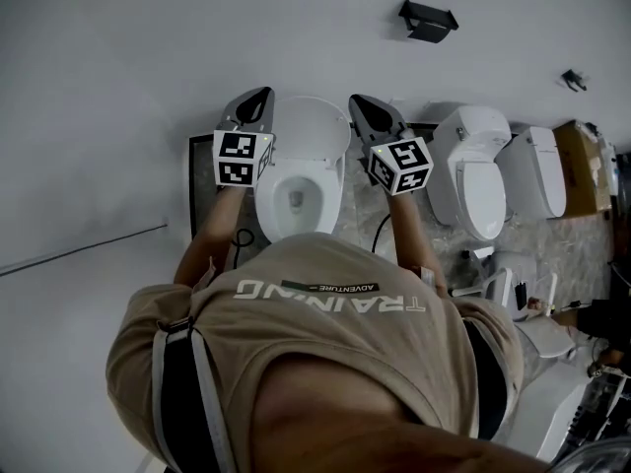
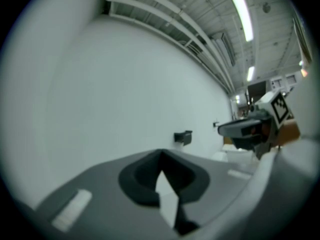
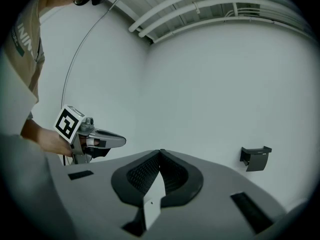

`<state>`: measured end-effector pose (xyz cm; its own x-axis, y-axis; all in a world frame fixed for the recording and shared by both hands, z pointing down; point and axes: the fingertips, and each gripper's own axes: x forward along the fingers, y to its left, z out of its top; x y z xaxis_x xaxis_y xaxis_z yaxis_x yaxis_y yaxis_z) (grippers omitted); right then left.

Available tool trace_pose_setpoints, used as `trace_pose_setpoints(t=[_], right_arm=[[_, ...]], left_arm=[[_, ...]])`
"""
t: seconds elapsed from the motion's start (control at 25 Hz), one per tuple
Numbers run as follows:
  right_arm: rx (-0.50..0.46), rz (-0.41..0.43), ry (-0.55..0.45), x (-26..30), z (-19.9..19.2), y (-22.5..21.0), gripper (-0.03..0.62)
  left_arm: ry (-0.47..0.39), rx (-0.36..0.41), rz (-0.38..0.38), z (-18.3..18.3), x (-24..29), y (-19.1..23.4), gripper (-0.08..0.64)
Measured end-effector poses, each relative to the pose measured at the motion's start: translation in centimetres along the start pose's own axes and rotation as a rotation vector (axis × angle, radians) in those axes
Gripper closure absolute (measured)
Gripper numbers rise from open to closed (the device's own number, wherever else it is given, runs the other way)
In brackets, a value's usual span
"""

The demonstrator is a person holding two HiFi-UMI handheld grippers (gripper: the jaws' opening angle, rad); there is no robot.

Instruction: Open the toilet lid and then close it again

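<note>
We hold the left gripper [image 1: 262,97] and right gripper [image 1: 358,101] up at the wall, each with its jaws pressed together on nothing. The raised lid [image 1: 315,128] stands between them, above the bowl [image 1: 296,200]. Whether either tip touches the lid, we cannot tell.

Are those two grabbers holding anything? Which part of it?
Nothing is held. The left gripper and the right gripper both have their jaws shut with nothing in them, one at each side of the raised toilet lid.
</note>
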<state>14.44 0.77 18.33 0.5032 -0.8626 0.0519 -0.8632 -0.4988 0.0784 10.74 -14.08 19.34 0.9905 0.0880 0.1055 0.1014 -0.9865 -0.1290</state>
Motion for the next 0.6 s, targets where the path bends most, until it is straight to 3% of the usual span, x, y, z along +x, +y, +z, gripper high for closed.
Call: trace_pose_setpoints(t=[0.2,0.6], right_arm=[[-0.006,0.003,0.001,0.7,0.7,0.4,0.577],[-0.028,-0.016,0.198,4.0,-6.4,-2.3,0.577]], left_arm=[[-0.041,0.006,0.007,1.7,-0.5,0.6,0.555],[0.078,-0.003,-0.020,-3.9,1.5,1.3,0.555]])
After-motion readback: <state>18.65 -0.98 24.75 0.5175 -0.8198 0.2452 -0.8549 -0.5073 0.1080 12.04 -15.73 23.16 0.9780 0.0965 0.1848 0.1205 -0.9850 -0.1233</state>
